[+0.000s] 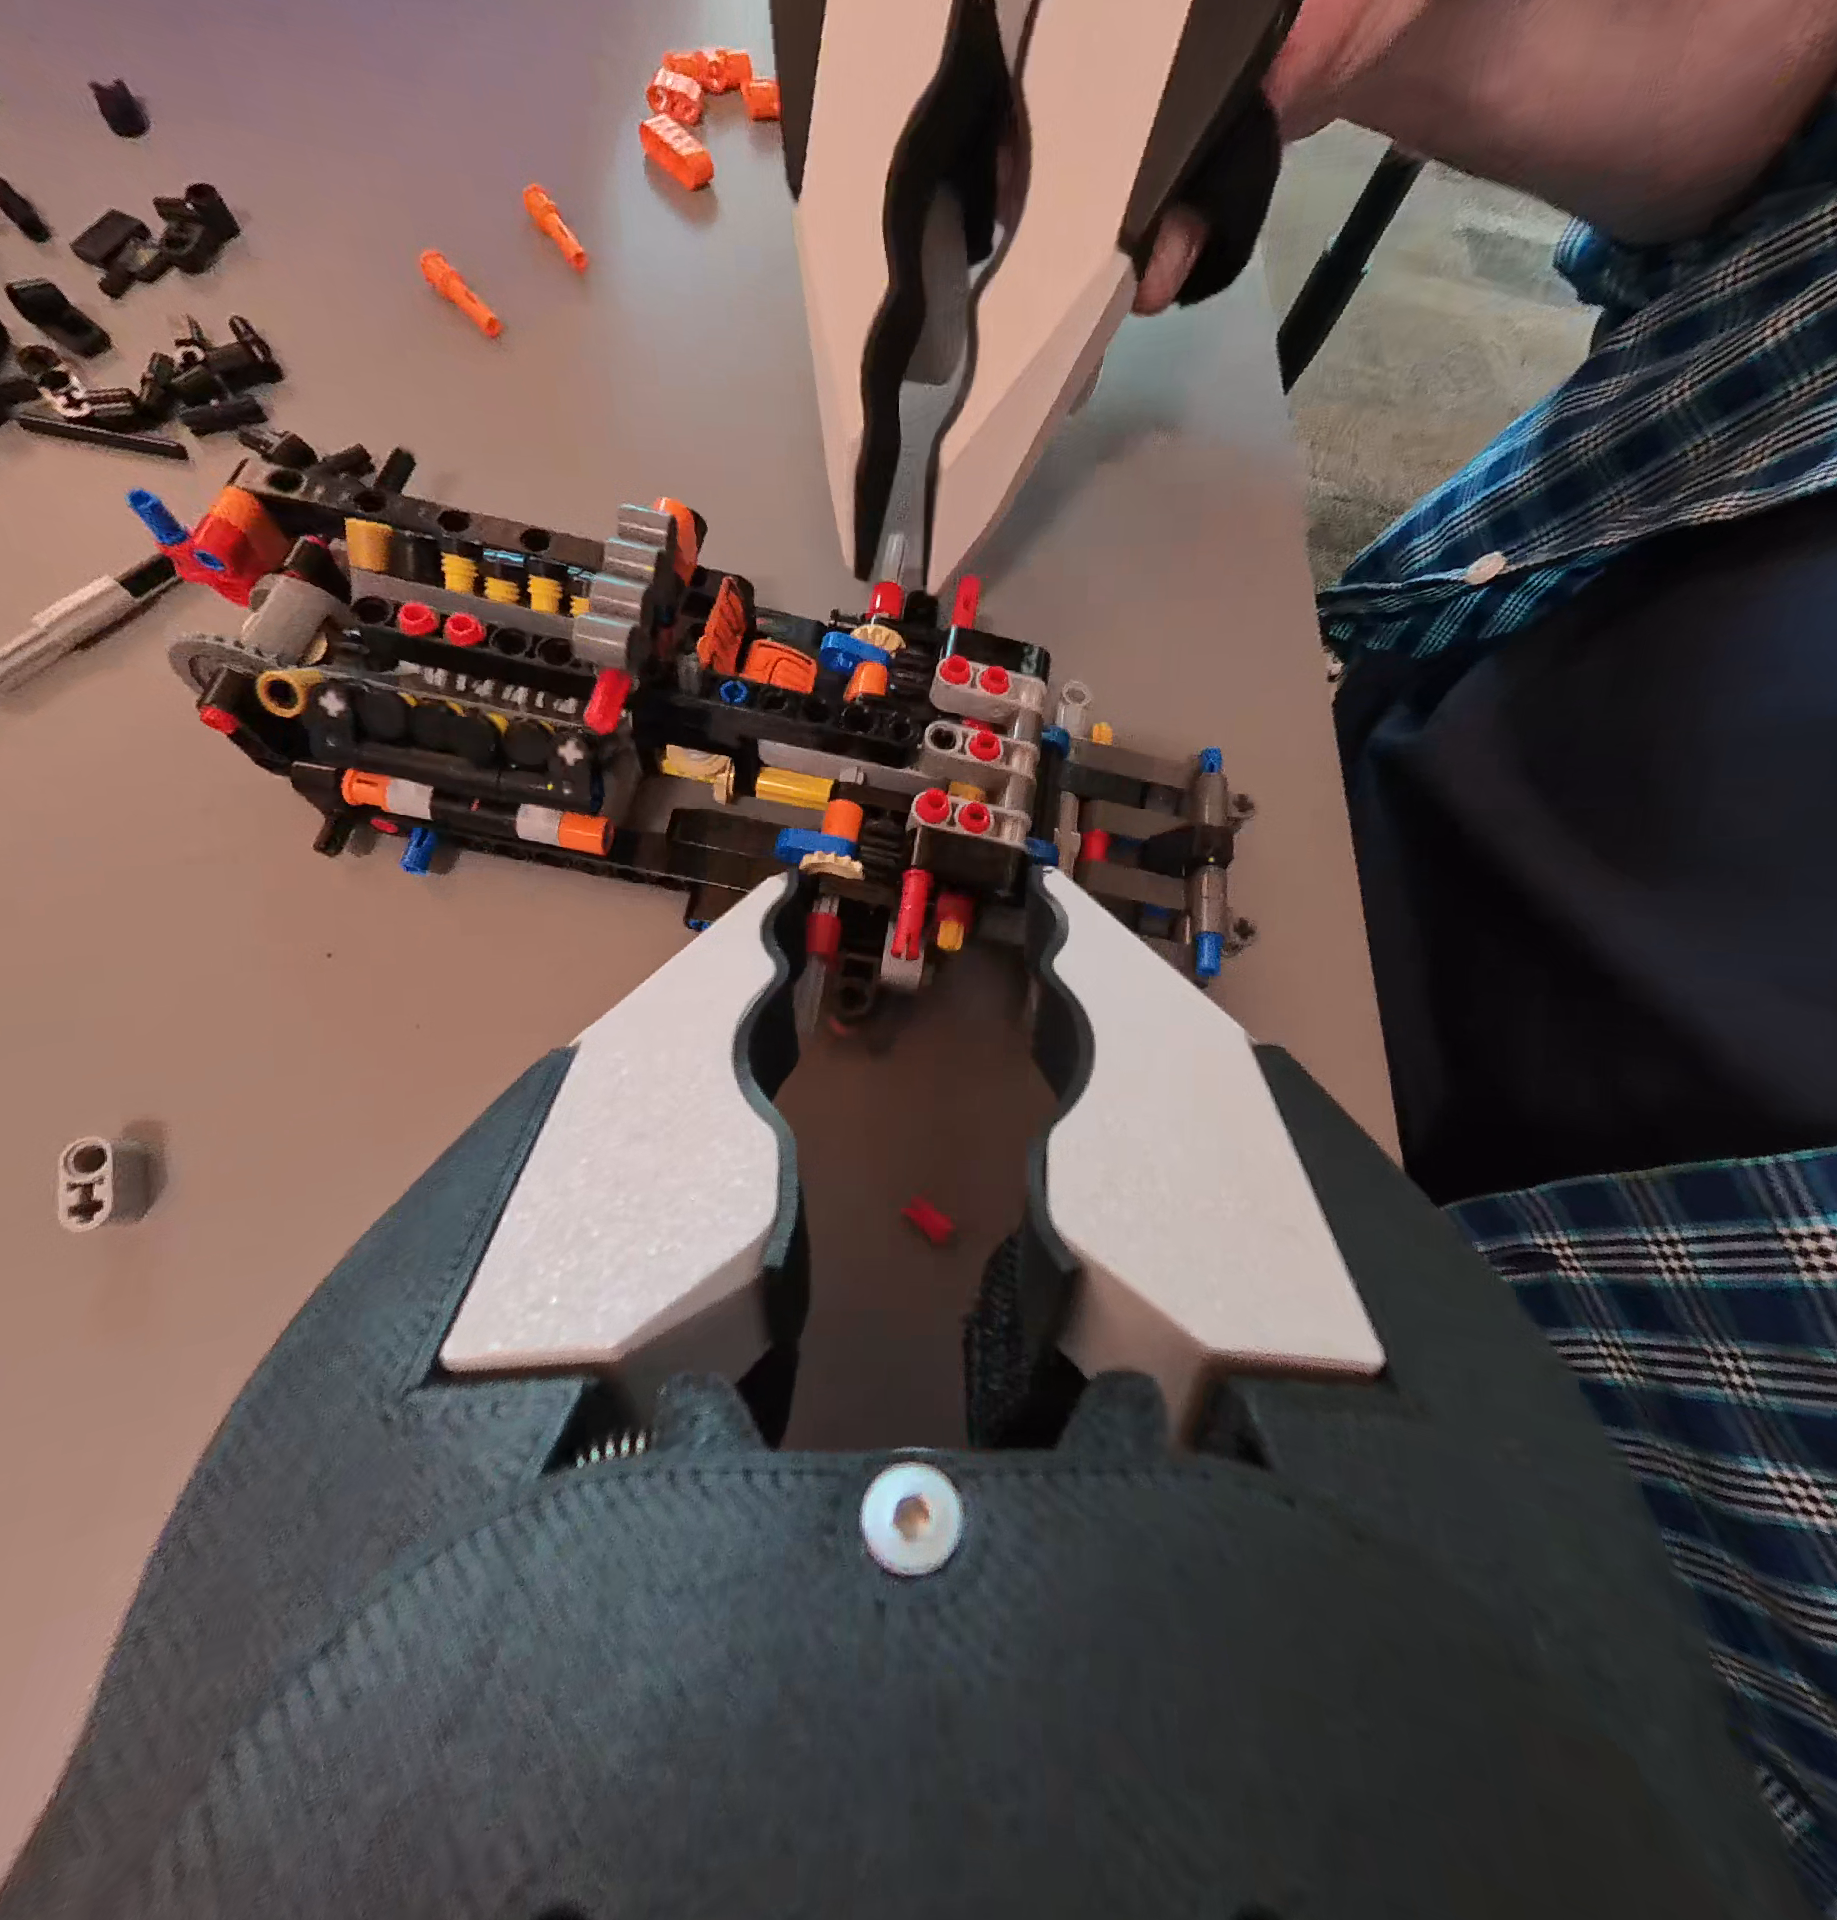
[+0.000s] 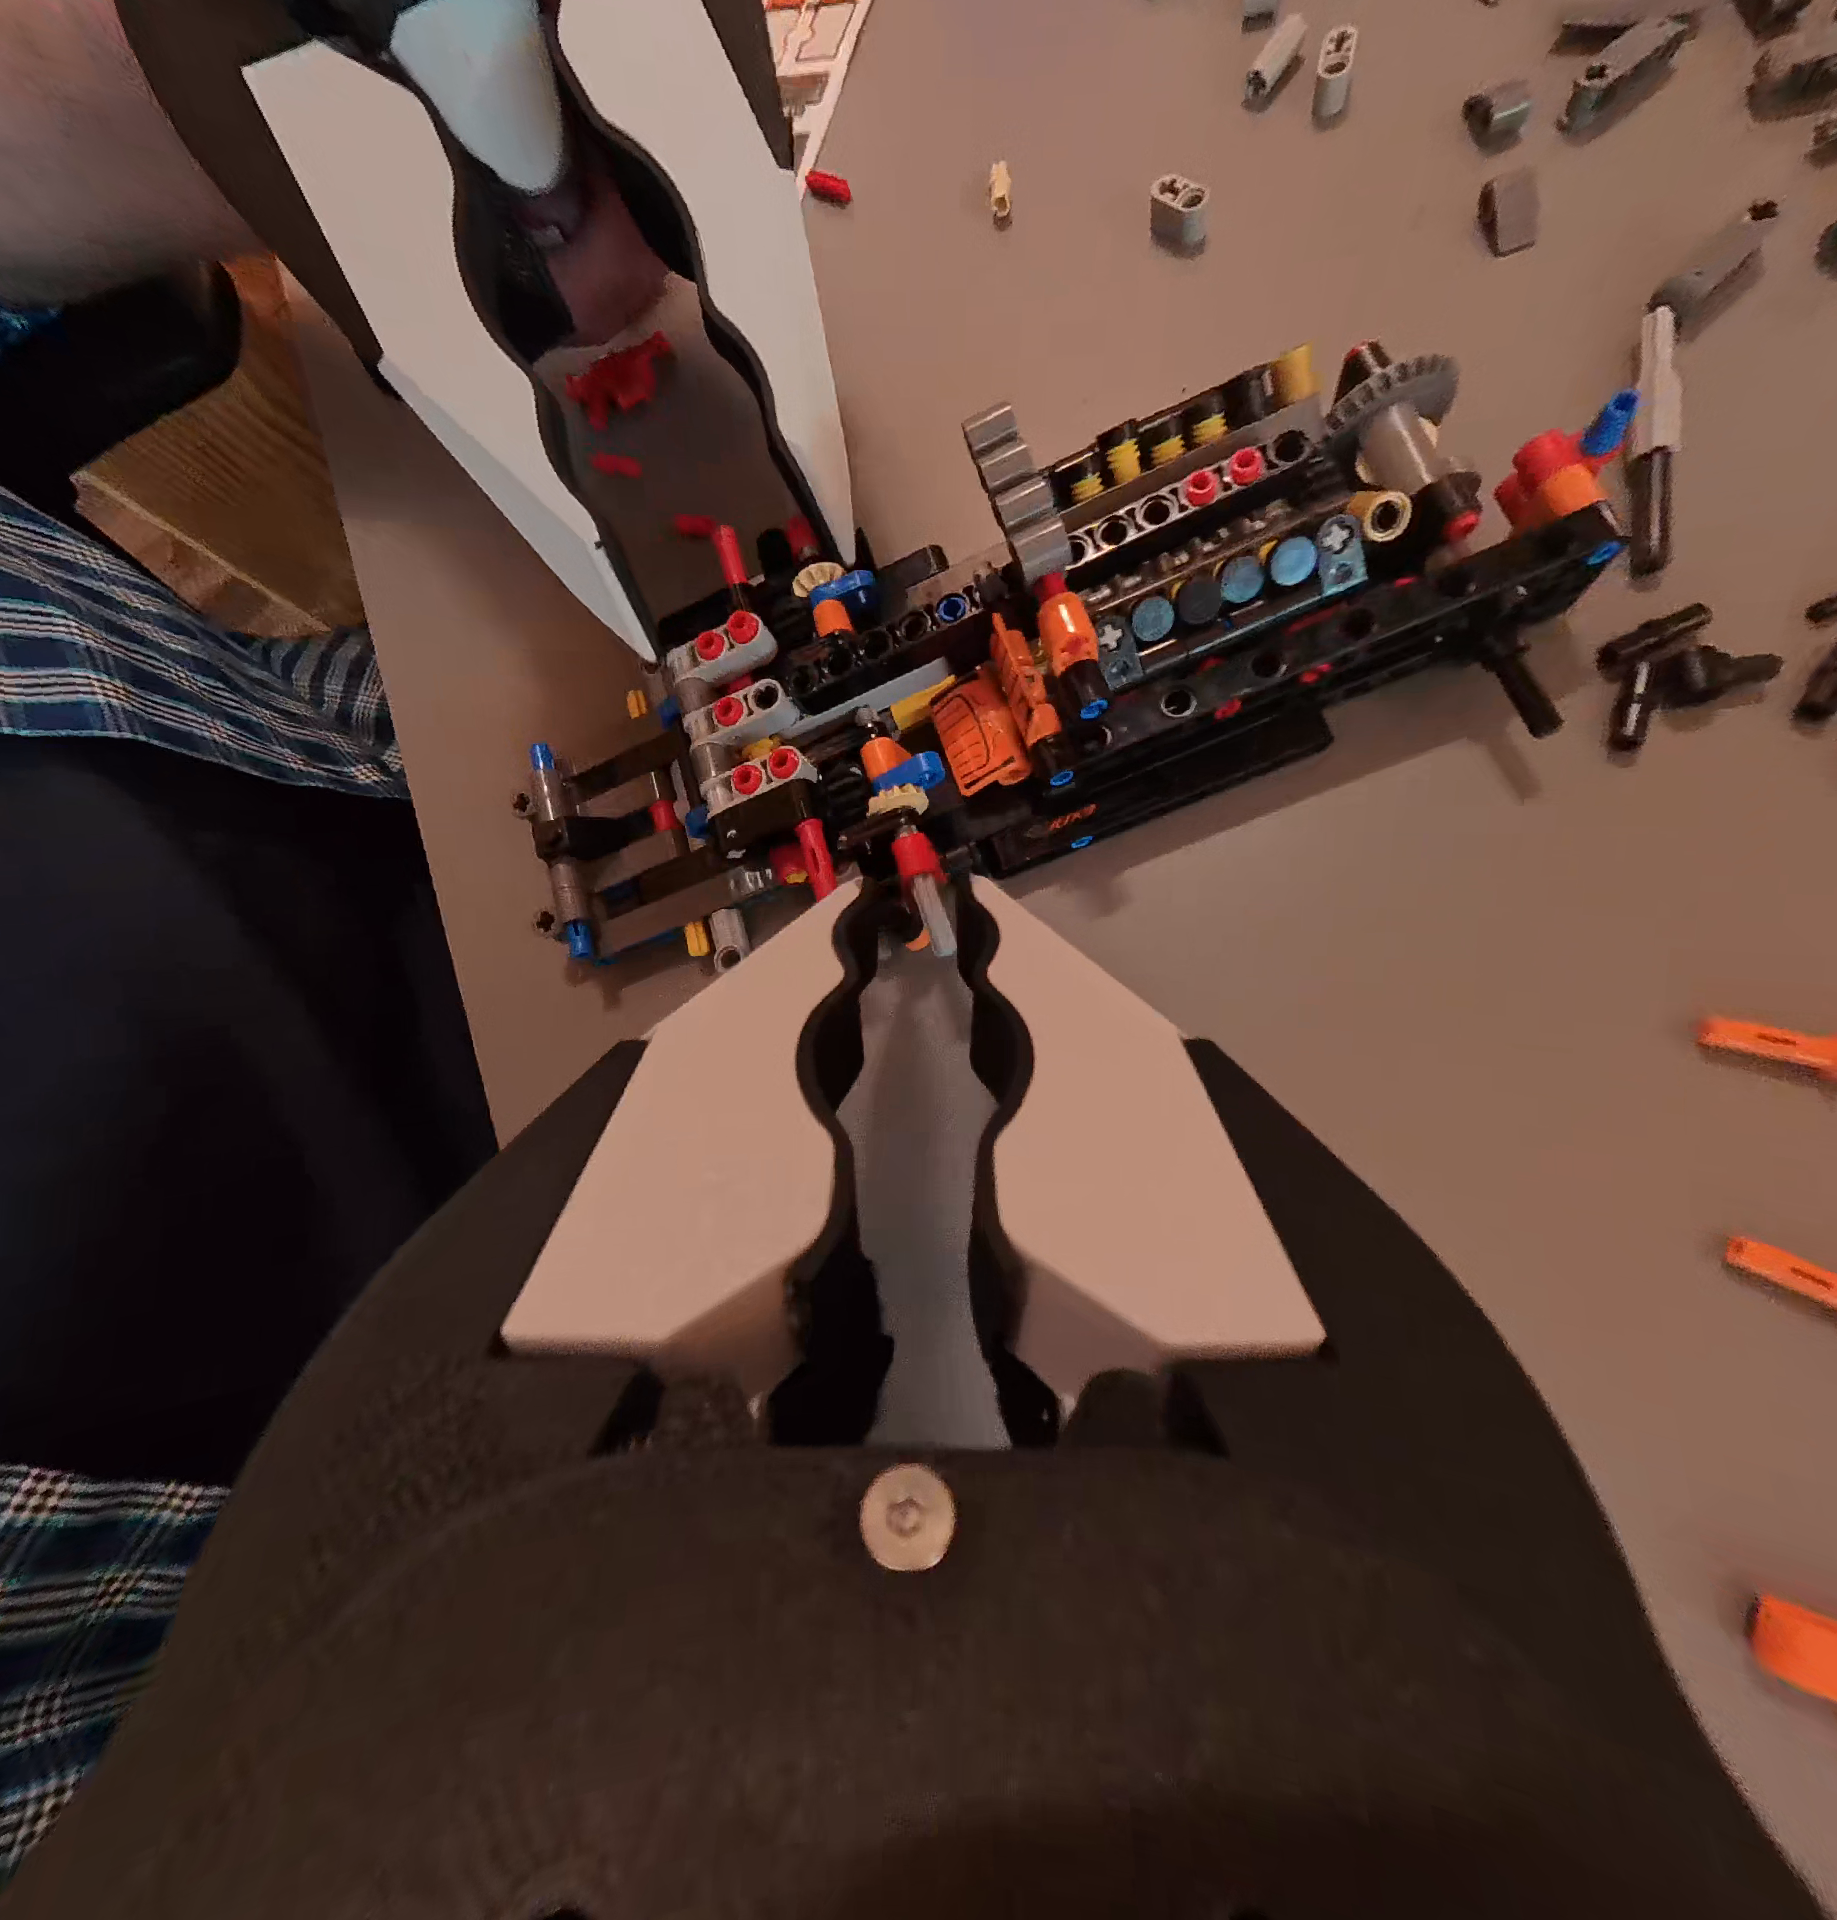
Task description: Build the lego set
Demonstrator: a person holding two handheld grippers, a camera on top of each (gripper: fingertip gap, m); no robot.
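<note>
A long lego model [image 1: 581, 665] of black beams with red, yellow, orange and grey parts lies on the grey table; it also shows in the right wrist view [image 2: 1205, 582]. My left gripper [image 1: 919, 894] straddles a block of red pins on the model's near side, fingertips touching it on both sides; it also appears in the right wrist view [image 2: 748, 603]. My right gripper [image 2: 919, 904] is shut on a light grey axle [image 2: 935, 920] that sticks out of the model's opposite side, beside a red bush [image 2: 914, 857]. It shows from above in the left wrist view [image 1: 893, 566].
Loose black parts [image 1: 114, 312], orange parts [image 1: 701, 104], orange pins [image 1: 457, 291], a grey connector [image 1: 103, 1184] and a small red piece [image 1: 926, 1218] lie around. Grey parts [image 2: 1620, 83] and orange pieces [image 2: 1797, 1278] lie elsewhere. A person's plaid sleeve [image 1: 1672, 520] is at the table edge. The tips of one gripper are about 7 cm away from the tips of the other.
</note>
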